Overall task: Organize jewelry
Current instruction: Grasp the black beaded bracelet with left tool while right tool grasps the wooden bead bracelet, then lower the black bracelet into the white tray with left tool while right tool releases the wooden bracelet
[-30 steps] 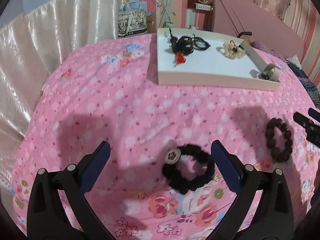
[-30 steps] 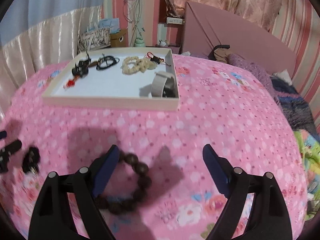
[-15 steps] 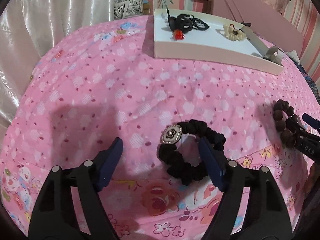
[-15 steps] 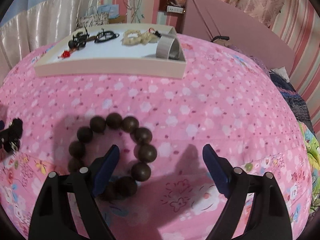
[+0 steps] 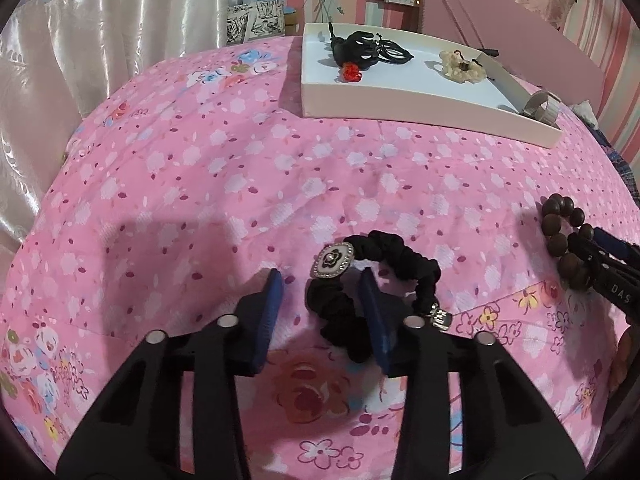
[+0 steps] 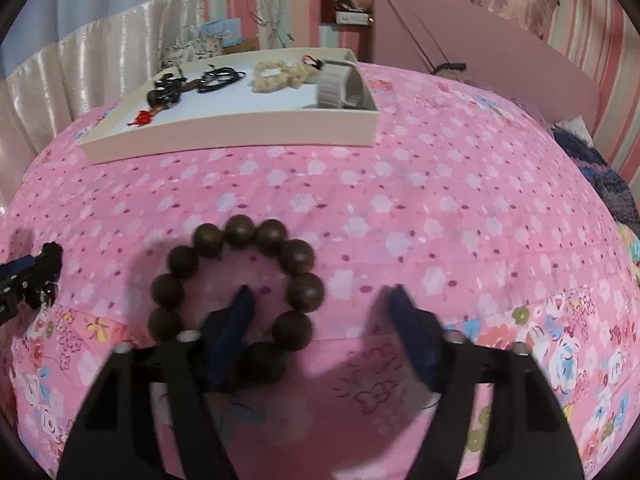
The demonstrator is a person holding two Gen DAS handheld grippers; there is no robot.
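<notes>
A black fabric scrunchie (image 5: 404, 254) with a rhinestone flower charm (image 5: 333, 261) lies on the pink floral bedspread. My left gripper (image 5: 320, 280) straddles its left side: one finger stands inside the loop and the other outside it. The jaws are closing, and a gap remains at the outer pad. A brown wooden-bead bracelet (image 6: 298, 256) lies flat beneath my right gripper (image 6: 320, 292). One of its fingers is inside the ring and the other stands clear to the right. Those jaws are also closing, and the pads do not press on the beads.
A shallow white tray (image 5: 420, 108) (image 6: 240, 132) sits further back on the bed. It holds black cords with a red tassel, a cream bead bracelet and a grey band. Curtains hang at the left, a pink headboard stands behind, and dark clothing lies at the right edge.
Both grippers have sunk close to the bedspread. Their jaws have narrowed, the left around the scrunchie's side and the right around the bead bracelet's side.
</notes>
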